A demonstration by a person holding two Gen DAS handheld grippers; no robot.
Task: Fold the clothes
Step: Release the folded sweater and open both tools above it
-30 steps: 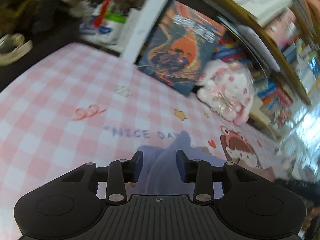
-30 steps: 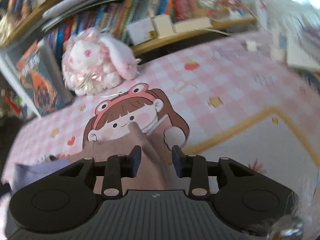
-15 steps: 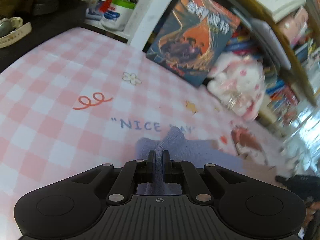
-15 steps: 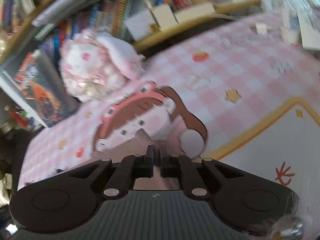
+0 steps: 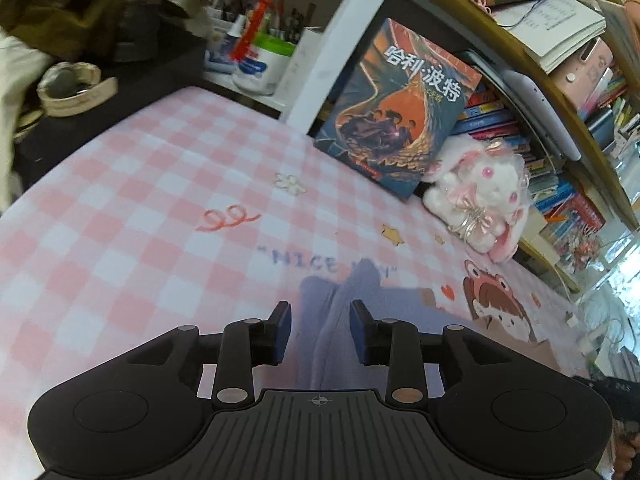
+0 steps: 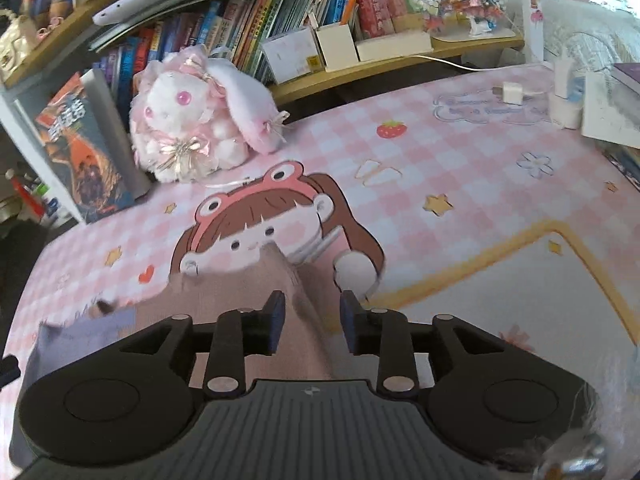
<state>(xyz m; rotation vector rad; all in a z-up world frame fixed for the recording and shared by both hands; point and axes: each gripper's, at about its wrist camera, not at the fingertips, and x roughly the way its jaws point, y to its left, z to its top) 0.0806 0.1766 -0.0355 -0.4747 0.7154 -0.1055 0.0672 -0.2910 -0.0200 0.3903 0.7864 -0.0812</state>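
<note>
A lavender cloth (image 5: pixel 360 280) lies on the pink checked desk mat (image 5: pixel 120 240), pulled up into a ridge. My left gripper (image 5: pixel 320 312) straddles that ridge with its jaws opening; the pads stand clear of the fabric. In the right wrist view a dusty pink-brown cloth (image 6: pixel 276 272) rises to a peak over the cartoon girl print. My right gripper (image 6: pixel 312 300) is around this peak, jaws opening, pads not pressing on it. The lavender part (image 6: pixel 88 328) joins the brown one at the lower left there. The cloth under both gripper bodies is hidden.
A white and pink plush rabbit (image 6: pixel 200 120) sits at the back of the mat beside a leaning book (image 5: pixel 400 112). Packed bookshelves (image 6: pixel 280 20) run behind. A pot of pens (image 5: pixel 260 60) stands at the far left, and a white charger (image 6: pixel 512 92) and boxes at the far right.
Both grippers stood open a second ago, pinched shut on the cloth ridges half a second ago, and have opened again. The fabric peaks stay raised between the fingers.
</note>
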